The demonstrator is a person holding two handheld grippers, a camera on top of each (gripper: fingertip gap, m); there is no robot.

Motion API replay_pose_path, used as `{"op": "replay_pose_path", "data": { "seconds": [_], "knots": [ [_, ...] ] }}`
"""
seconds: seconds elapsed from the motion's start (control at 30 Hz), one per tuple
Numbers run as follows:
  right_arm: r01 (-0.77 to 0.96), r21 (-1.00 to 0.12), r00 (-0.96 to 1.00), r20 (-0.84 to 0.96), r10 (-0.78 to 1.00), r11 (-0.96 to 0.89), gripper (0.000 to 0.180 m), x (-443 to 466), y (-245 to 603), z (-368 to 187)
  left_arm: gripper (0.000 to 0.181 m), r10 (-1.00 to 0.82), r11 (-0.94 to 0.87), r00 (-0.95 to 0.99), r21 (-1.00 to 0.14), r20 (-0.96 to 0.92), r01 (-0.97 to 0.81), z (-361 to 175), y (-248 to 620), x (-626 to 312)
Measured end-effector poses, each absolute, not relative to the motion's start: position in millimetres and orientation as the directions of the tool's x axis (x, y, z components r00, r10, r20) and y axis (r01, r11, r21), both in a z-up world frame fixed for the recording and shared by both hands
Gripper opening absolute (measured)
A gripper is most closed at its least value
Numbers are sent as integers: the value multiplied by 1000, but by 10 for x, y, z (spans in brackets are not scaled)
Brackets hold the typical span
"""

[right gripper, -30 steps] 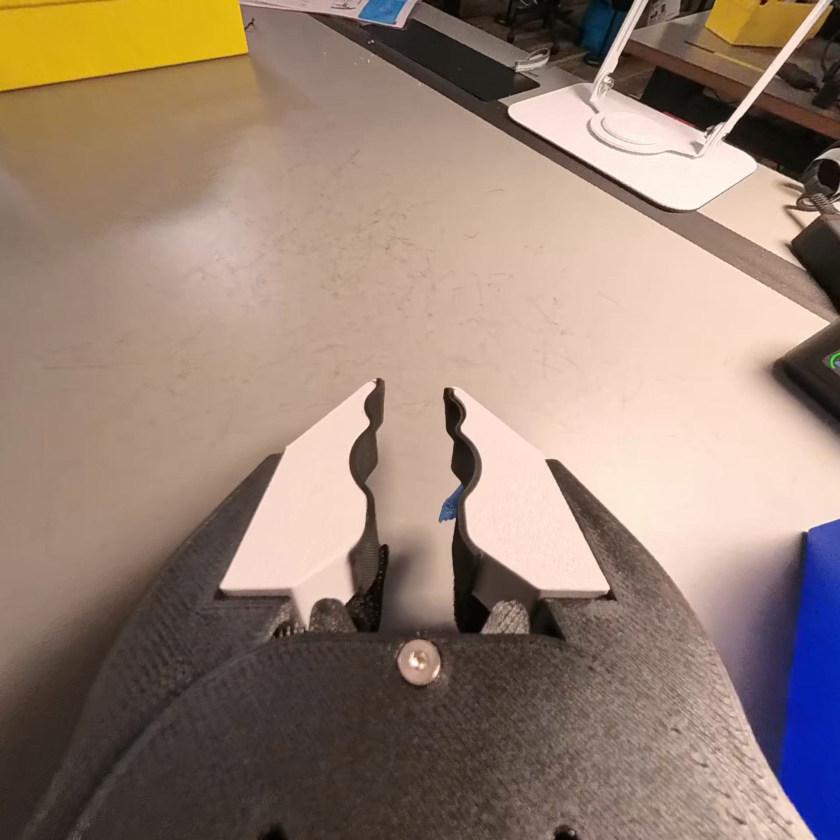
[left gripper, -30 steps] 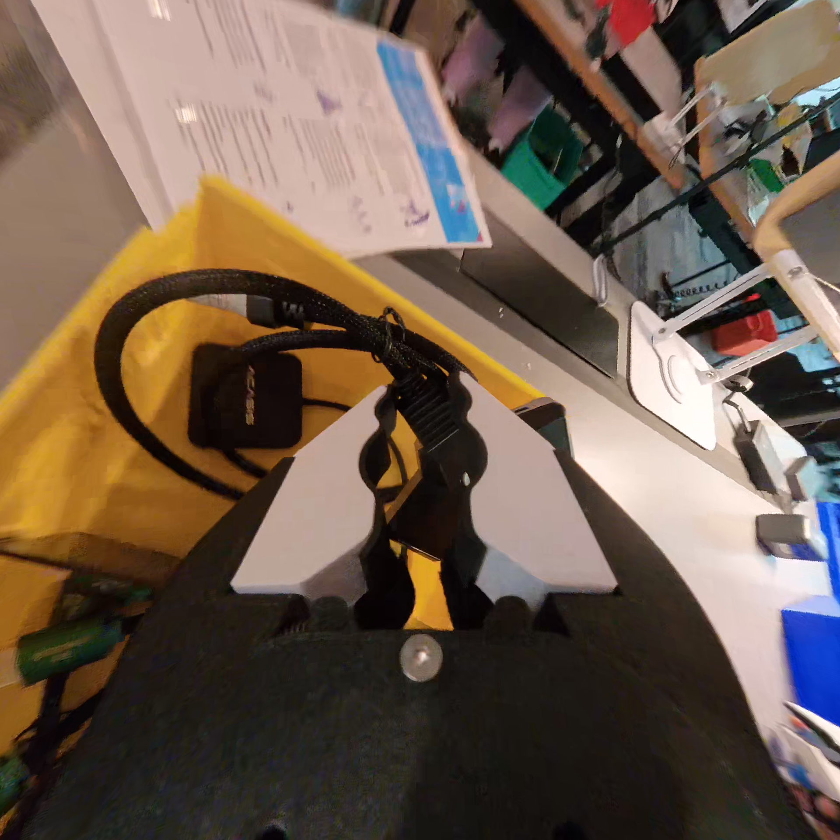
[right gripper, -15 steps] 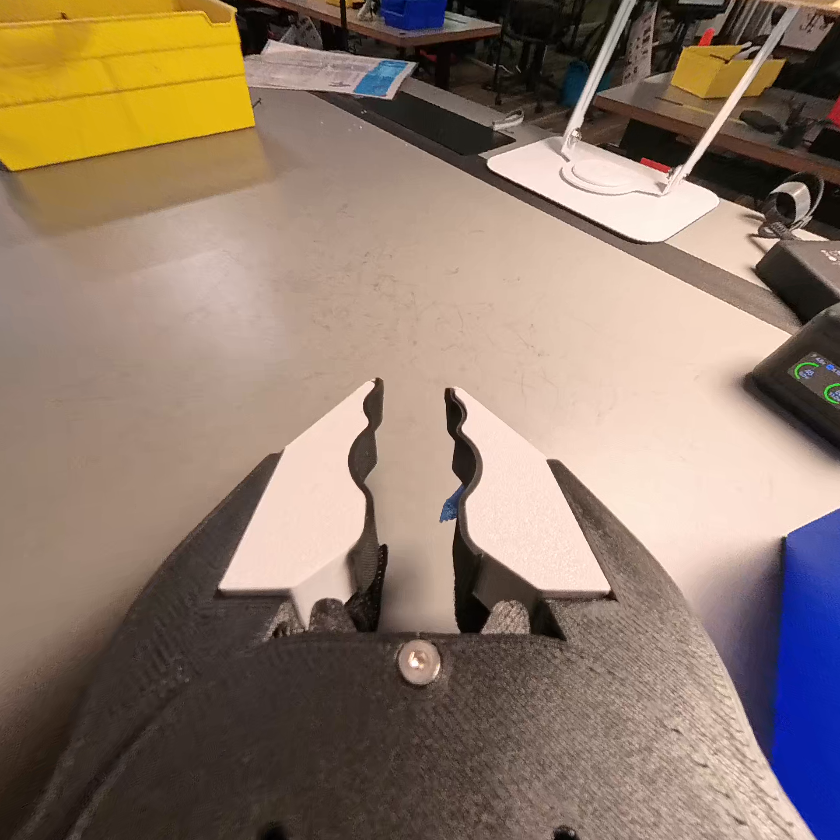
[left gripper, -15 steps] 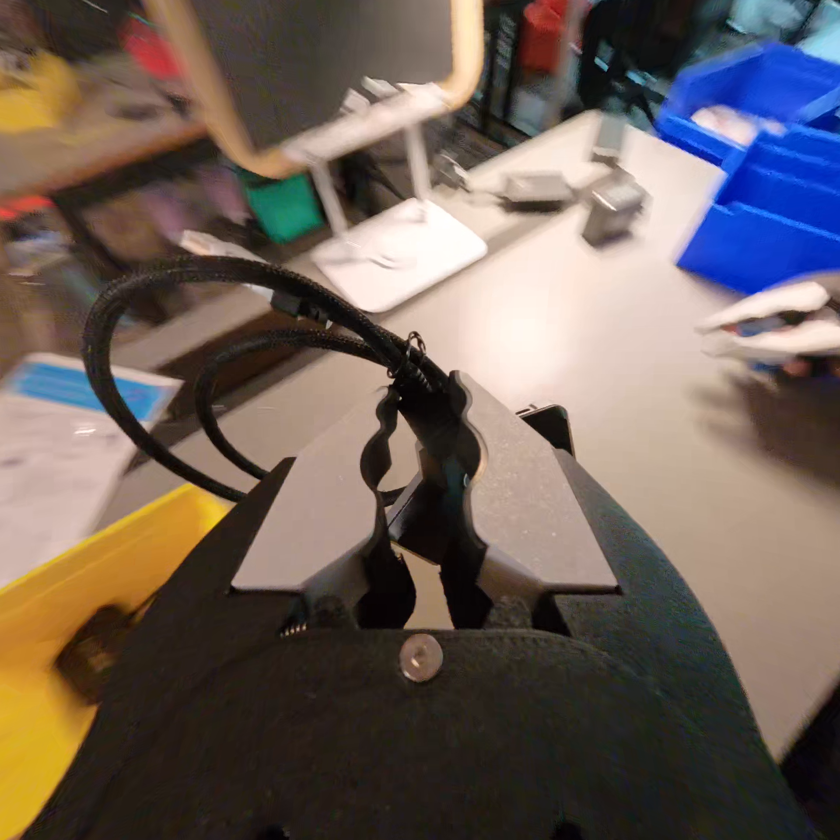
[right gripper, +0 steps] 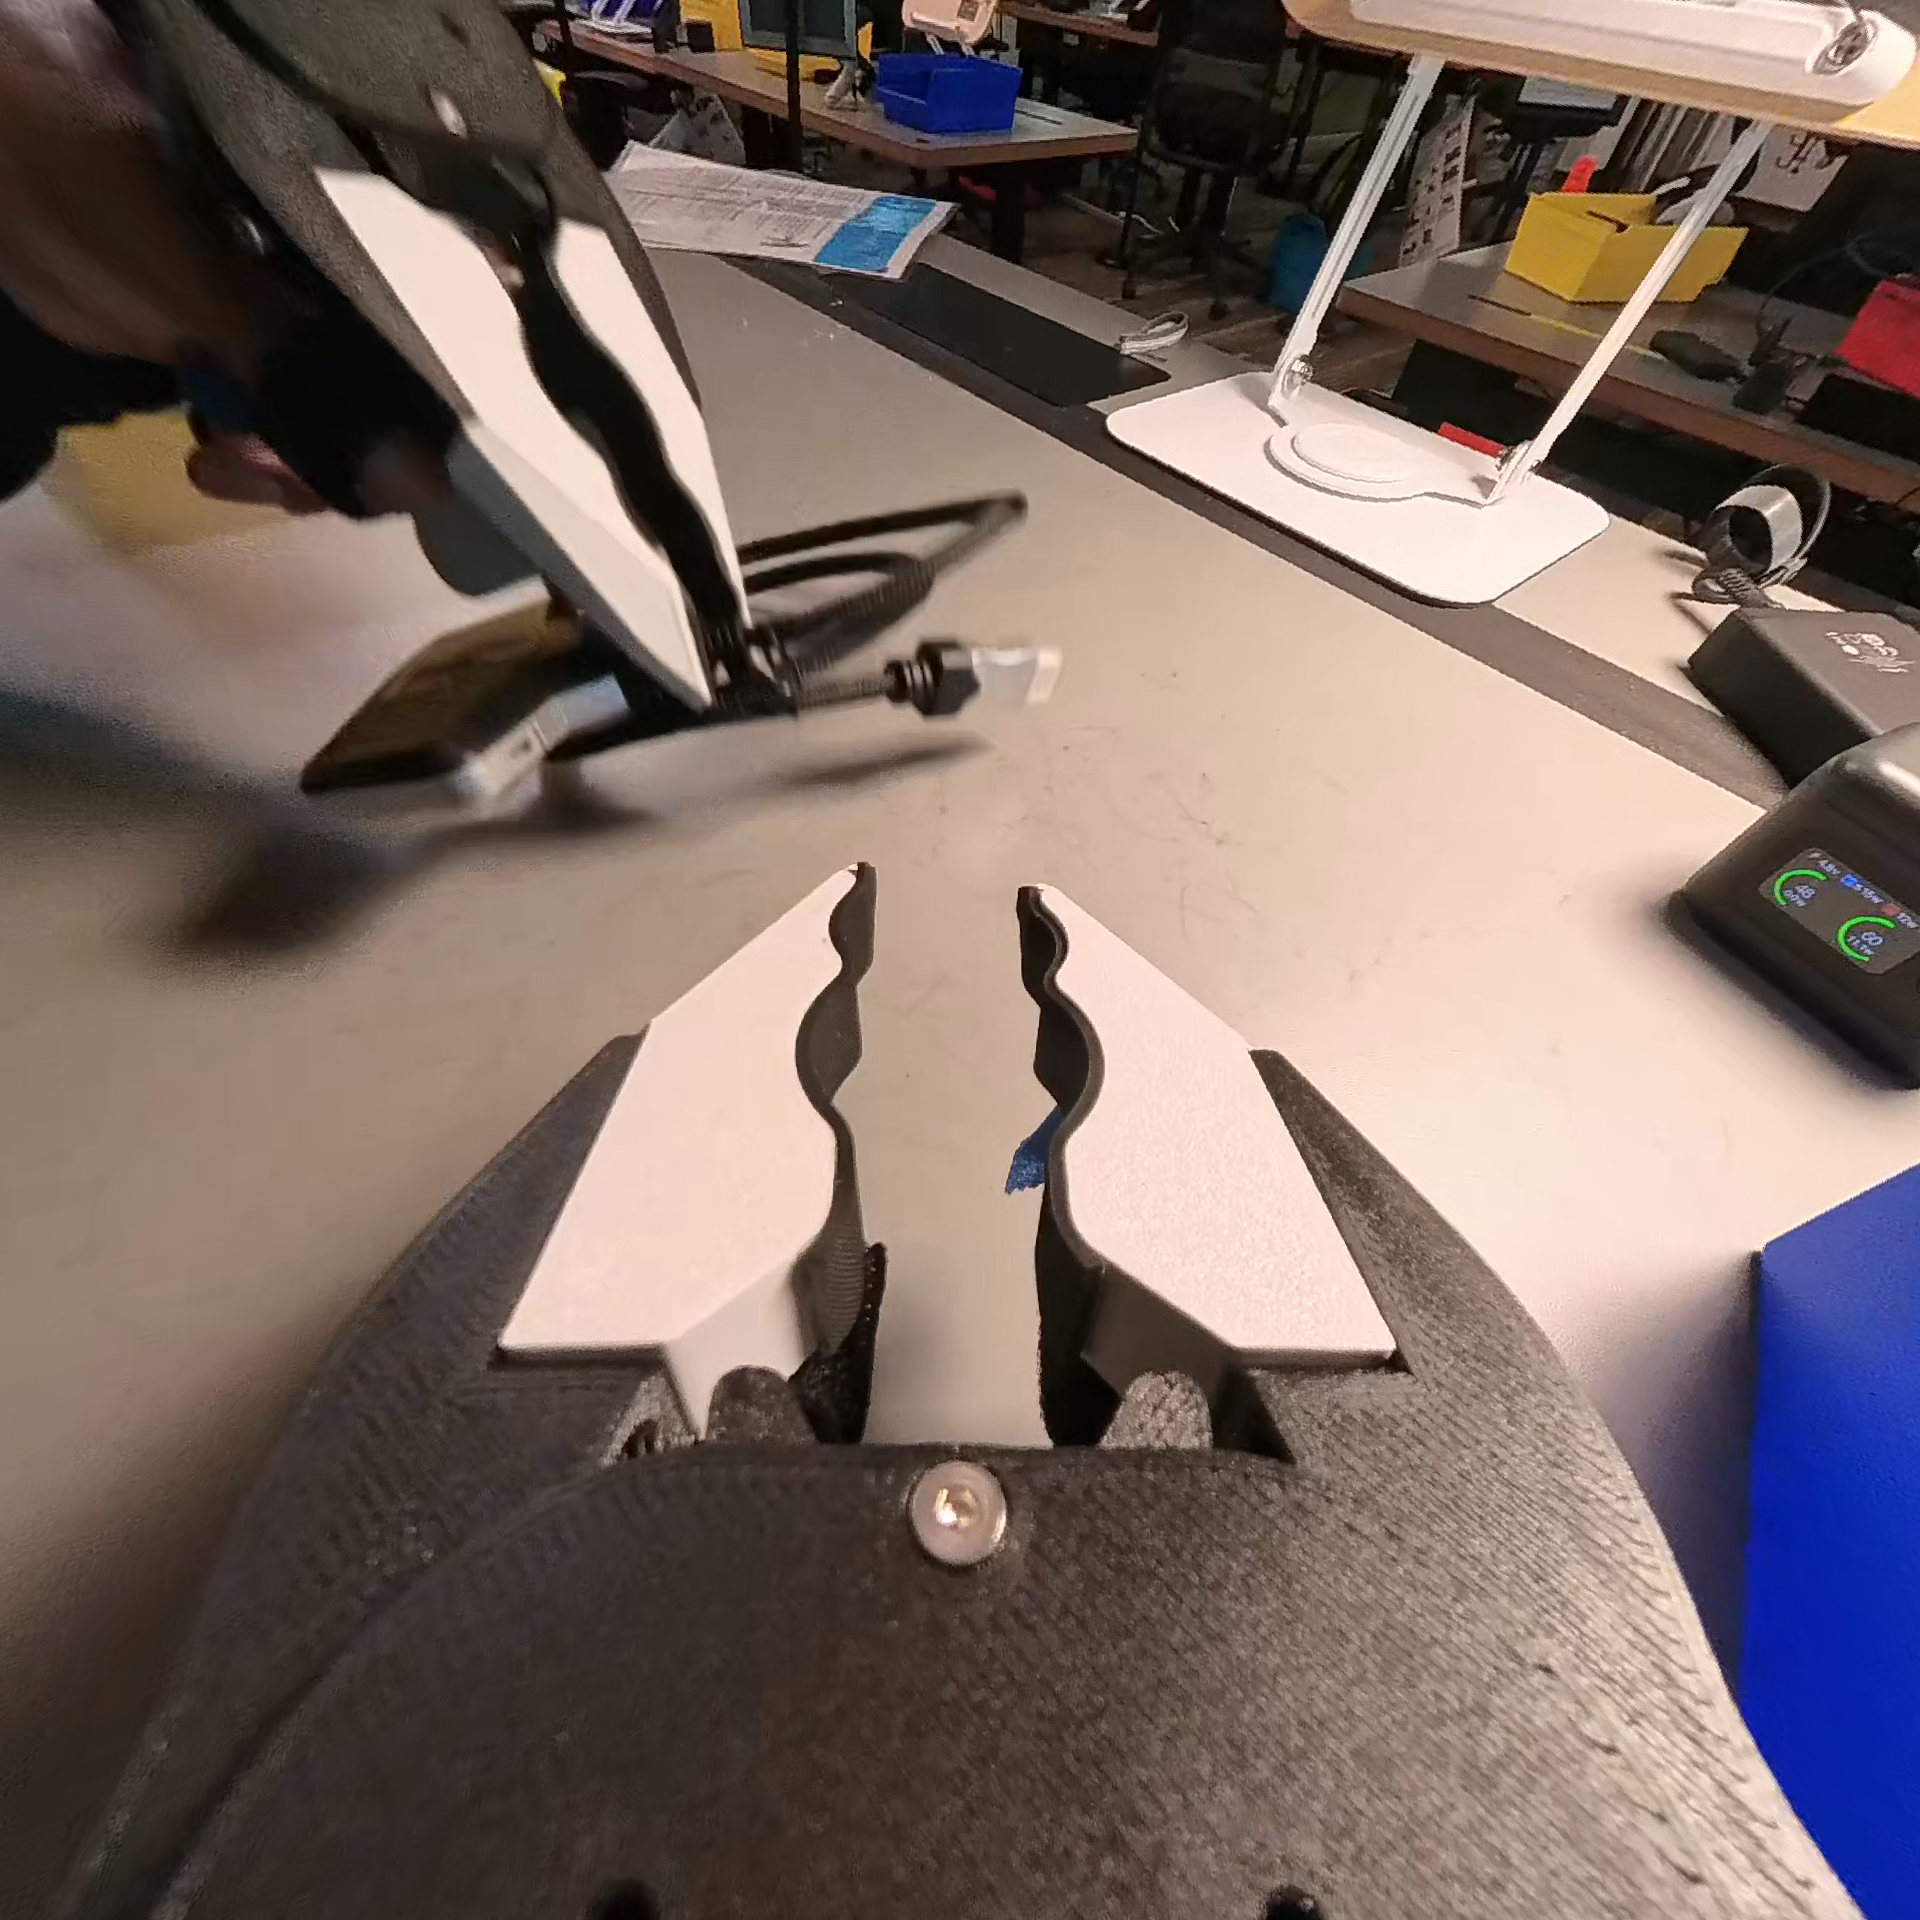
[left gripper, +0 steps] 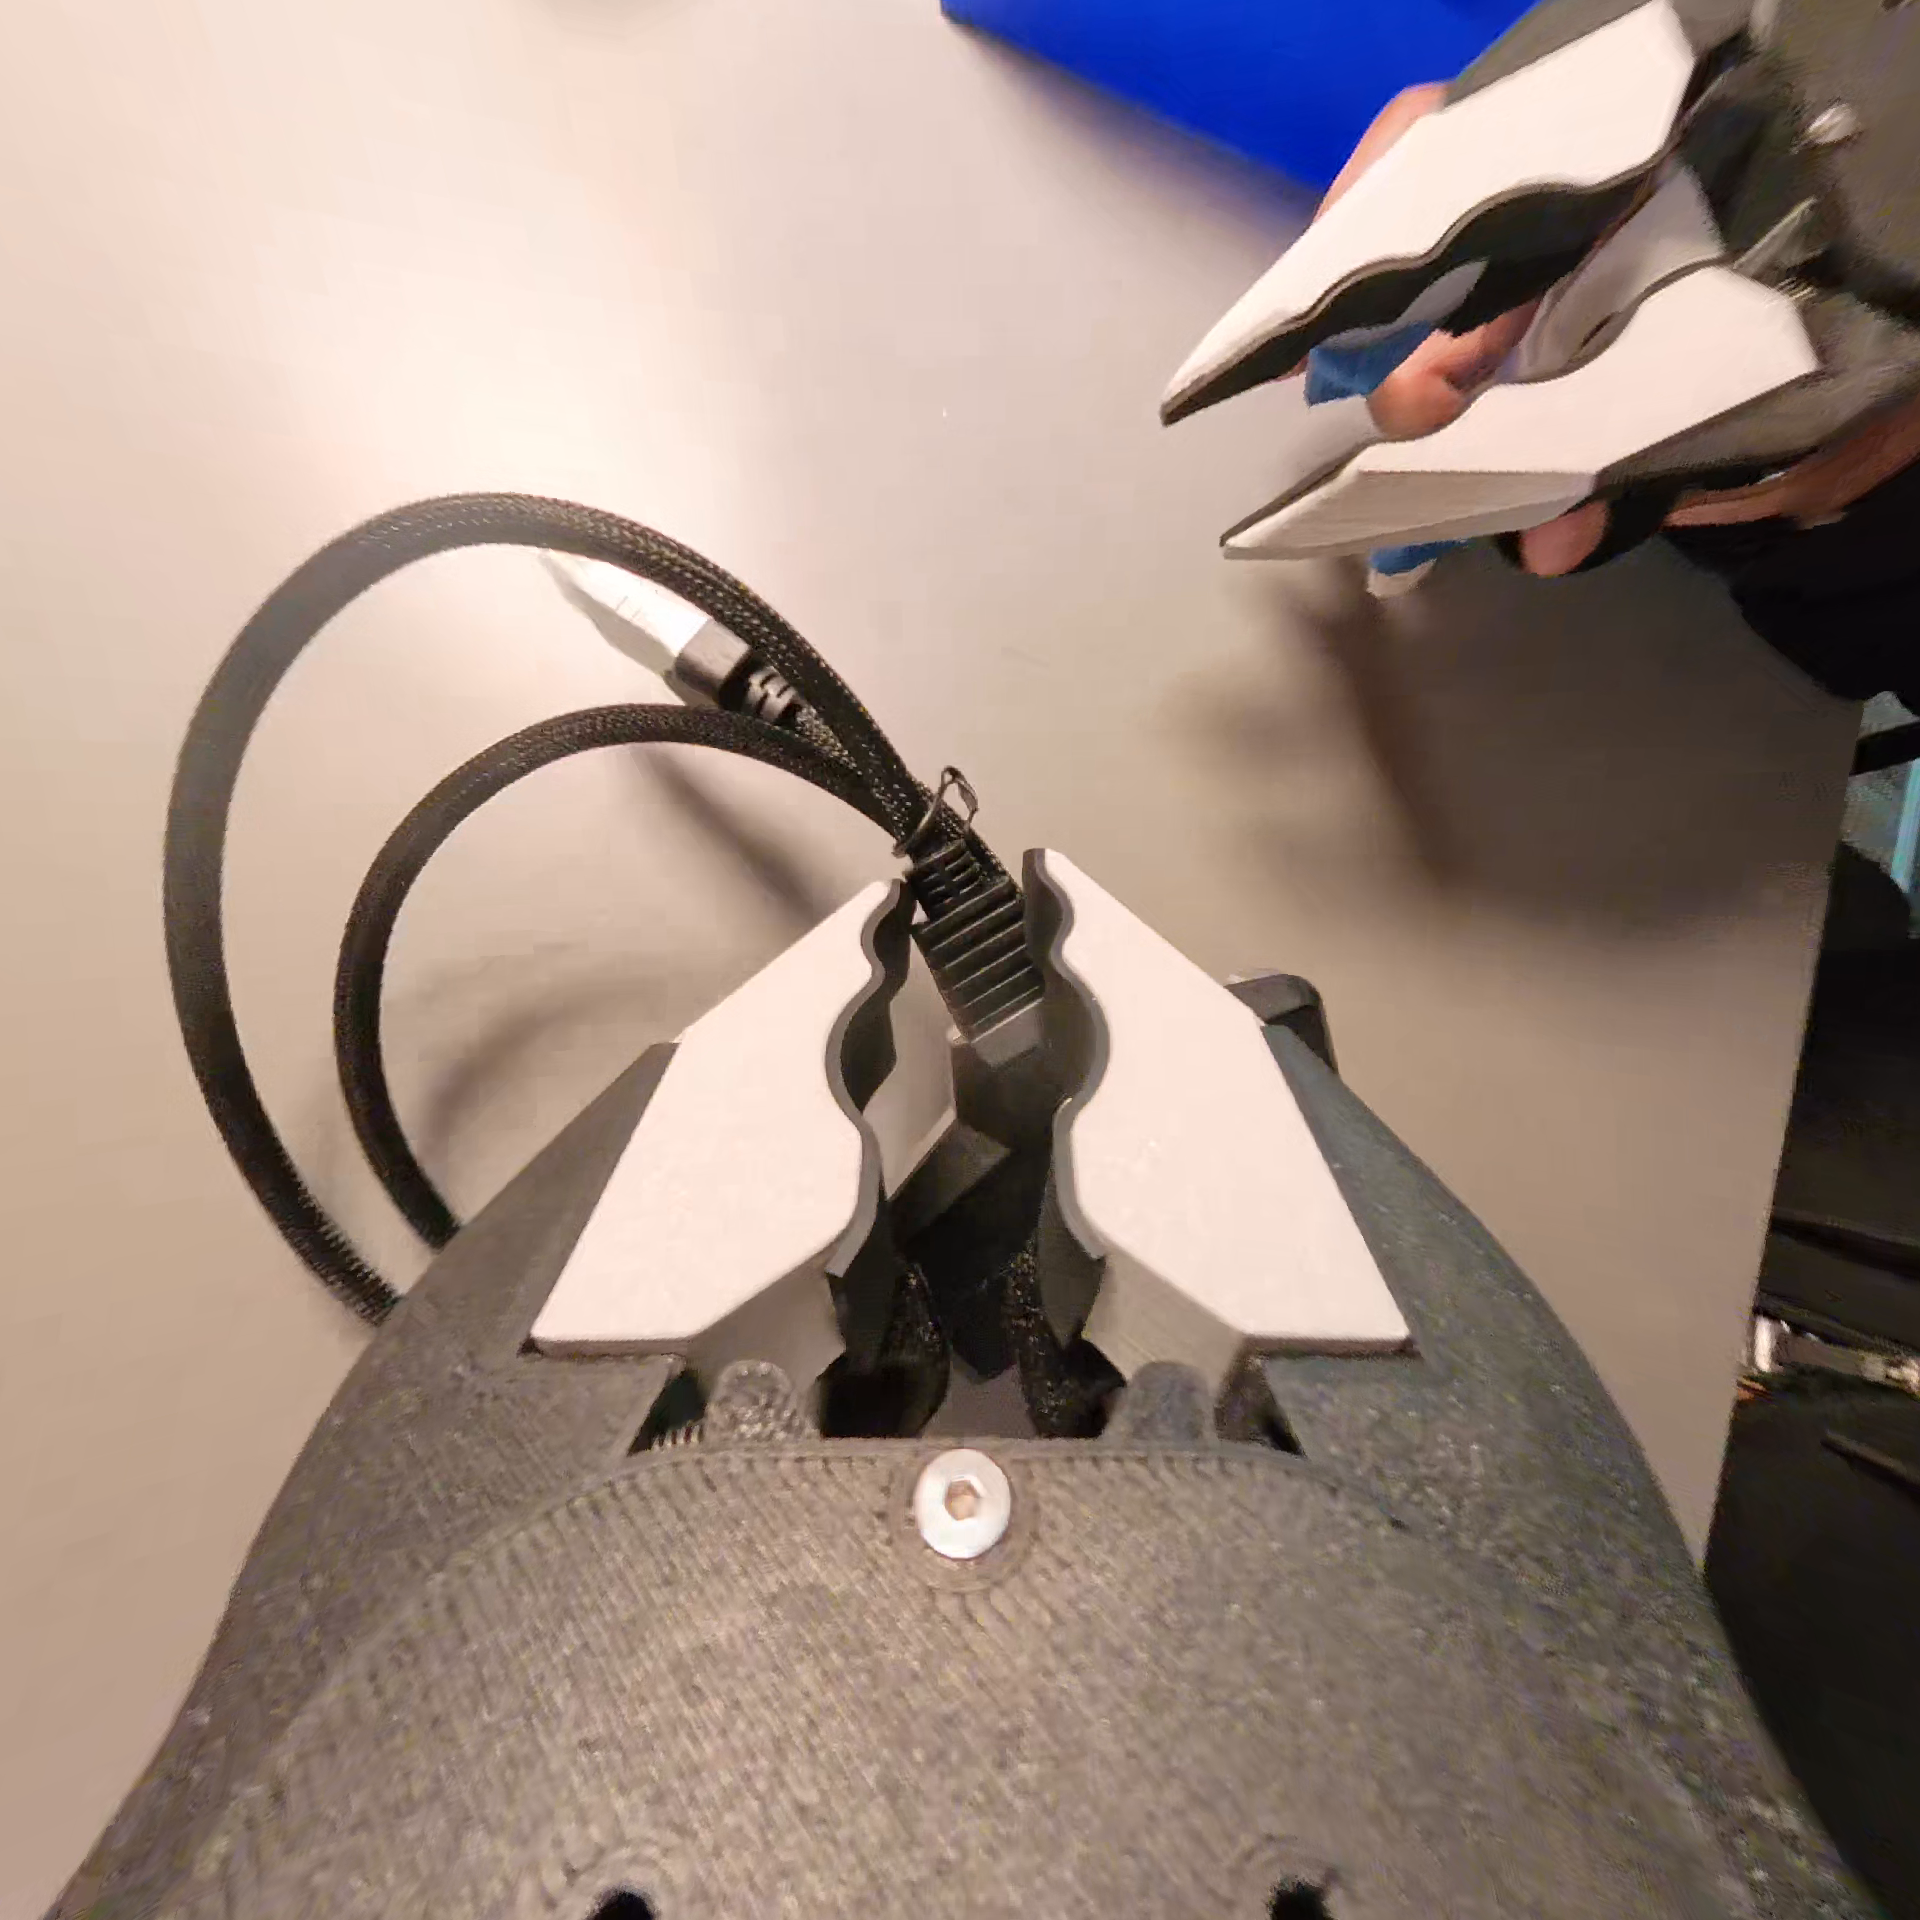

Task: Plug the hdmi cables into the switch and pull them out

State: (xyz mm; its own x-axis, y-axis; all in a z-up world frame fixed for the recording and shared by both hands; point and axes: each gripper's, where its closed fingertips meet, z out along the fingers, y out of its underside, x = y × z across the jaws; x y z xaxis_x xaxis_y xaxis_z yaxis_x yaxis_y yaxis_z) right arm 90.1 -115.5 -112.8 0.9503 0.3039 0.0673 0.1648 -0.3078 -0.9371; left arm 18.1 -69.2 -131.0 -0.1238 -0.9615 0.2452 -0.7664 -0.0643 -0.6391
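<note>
My left gripper [left gripper: 966, 873] is shut on the ribbed strain relief of a black braided HDMI cable [left gripper: 249, 727]. The cable loops out to the left, and its free silver plug [left gripper: 634, 623] hangs above the grey table. In the right wrist view the left gripper [right gripper: 727, 686] comes in from the upper left, low over the table, with the plug [right gripper: 987, 675] sticking out to the right. A flat dark box with a silver edge [right gripper: 447, 717], probably the switch, is under its fingers. My right gripper [right gripper: 945, 883] is open and empty, a short way in front of it; it also shows in the left wrist view [left gripper: 1205, 468].
A white lamp base [right gripper: 1351, 478] stands at the back right. A black unit with a lit screen [right gripper: 1829, 935] and a black box [right gripper: 1808, 675] sit at the right. A blue bin [right gripper: 1839, 1507] is close on the right. Papers [right gripper: 790, 208] lie at the back. The left gripper's tips are roughly 9 cm from the right gripper's.
My left gripper has swung away from the yellow bin with the cable and now points down at the table beside the right gripper. The right gripper has stayed open.
</note>
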Motion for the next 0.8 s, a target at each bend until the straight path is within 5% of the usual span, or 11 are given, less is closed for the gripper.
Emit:
{"op": "replay_pose_path", "data": {
  "seconds": [0.07, 0.17, 0.33, 0.5, 0.67, 0.8],
  "knots": [
    [168, -936, 950, 70, 303, -308, 29, 903, -1157, -1130, 24, -964, -71, -107, -620, 245, -782, -1436, -752, 249],
    [173, -935, 950, 75, 304, -310, 29, 901, -1159, -1136, 51, -950, -122, -98, -640, 298, -759, -1341, -818, 236],
    [189, -929, 947, 86, 309, -320, 29, 888, -1169, -1161, 63, -945, -276, 18, -768, 327, -578, -498, -469, -282],
    [190, -925, 946, 84, 312, -329, 29, 883, -1172, -1176, 63, -844, -339, 531, -840, 73, -423, 93, 946, -1899],
    [199, -921, 944, 90, 316, -334, 29, 867, -1172, -1191, 62, -501, -606, 859, -666, -105, -435, -425, 1973, -3934],
    [182, -925, 951, 78, 300, -334, 29, 902, -1161, -1178, 65, -507, -715, 838, -444, -203, -540, -1053, 2005, -4611]
  ]
}}
